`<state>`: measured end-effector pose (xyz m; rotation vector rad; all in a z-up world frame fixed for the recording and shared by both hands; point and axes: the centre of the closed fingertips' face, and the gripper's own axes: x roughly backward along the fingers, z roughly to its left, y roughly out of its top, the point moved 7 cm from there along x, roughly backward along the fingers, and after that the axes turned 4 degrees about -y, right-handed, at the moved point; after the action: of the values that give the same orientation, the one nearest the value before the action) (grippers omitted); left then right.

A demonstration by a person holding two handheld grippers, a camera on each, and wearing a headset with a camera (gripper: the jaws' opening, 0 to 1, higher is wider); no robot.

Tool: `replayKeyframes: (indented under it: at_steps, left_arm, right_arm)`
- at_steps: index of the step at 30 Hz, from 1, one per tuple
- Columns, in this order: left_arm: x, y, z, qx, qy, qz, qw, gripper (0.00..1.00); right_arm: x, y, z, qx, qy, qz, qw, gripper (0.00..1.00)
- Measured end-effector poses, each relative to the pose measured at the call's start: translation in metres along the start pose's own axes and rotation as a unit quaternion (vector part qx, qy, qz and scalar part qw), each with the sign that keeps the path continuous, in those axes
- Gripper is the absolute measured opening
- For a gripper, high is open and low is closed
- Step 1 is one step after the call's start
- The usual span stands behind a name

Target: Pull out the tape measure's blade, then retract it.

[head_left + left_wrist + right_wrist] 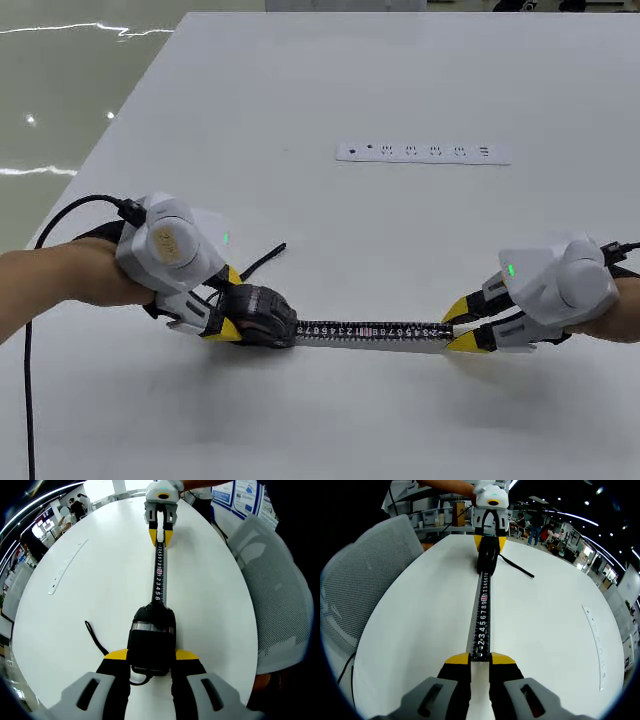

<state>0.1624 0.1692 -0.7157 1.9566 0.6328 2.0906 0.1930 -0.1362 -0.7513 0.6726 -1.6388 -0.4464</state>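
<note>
The black tape measure case (257,315) (151,639) (487,556) lies on the white table, and my left gripper (224,303) (150,655) is shut on it. Its black blade (368,331) (158,575) (482,625) with white numerals stretches to the right, low over the table. My right gripper (459,326) (480,658) is shut on the blade's end, yellow fingertips (457,659) on both sides of the tip. A black wrist strap (262,261) (95,636) (516,566) trails from the case.
A white power strip (423,152) (67,566) (595,640) lies farther back on the table (330,90). A black cable (45,250) runs off the left gripper past the table's left edge. A grey mesh chair (275,600) (360,580) stands near the front edge.
</note>
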Motion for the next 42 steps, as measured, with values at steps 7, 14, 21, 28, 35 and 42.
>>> replayKeyframes:
  at_steps: [7,14,21,28,35,42]
  left_arm:
    - [-0.001,-0.001,0.001,0.000,0.000,0.000,1.0000,0.26]
    - [-0.001,-0.001,0.002,0.000,0.000,0.001,1.0000,0.26]
    - [-0.001,0.000,0.000,0.000,0.001,0.001,1.0000,0.26]
    - [-0.001,0.001,0.000,0.000,0.000,0.002,1.0000,0.26]
    - [0.000,0.002,-0.002,-0.003,0.001,0.004,1.0000,0.26]
    - [0.000,0.001,-0.002,-0.002,0.000,0.005,1.0000,0.26]
  right_arm:
    - [0.002,-0.002,0.000,0.000,-0.001,0.001,1.0000,0.11]
    - [0.003,-0.004,0.000,0.000,-0.001,0.002,1.0000,0.11]
    - [0.006,-0.005,0.001,0.000,-0.001,0.003,1.0000,0.11]
    - [0.007,-0.008,0.001,-0.002,-0.002,0.004,1.0000,0.11]
    - [0.007,-0.010,0.002,-0.002,-0.003,0.005,1.0000,0.11]
    - [0.010,-0.010,0.004,-0.002,-0.004,0.006,1.0000,0.11]
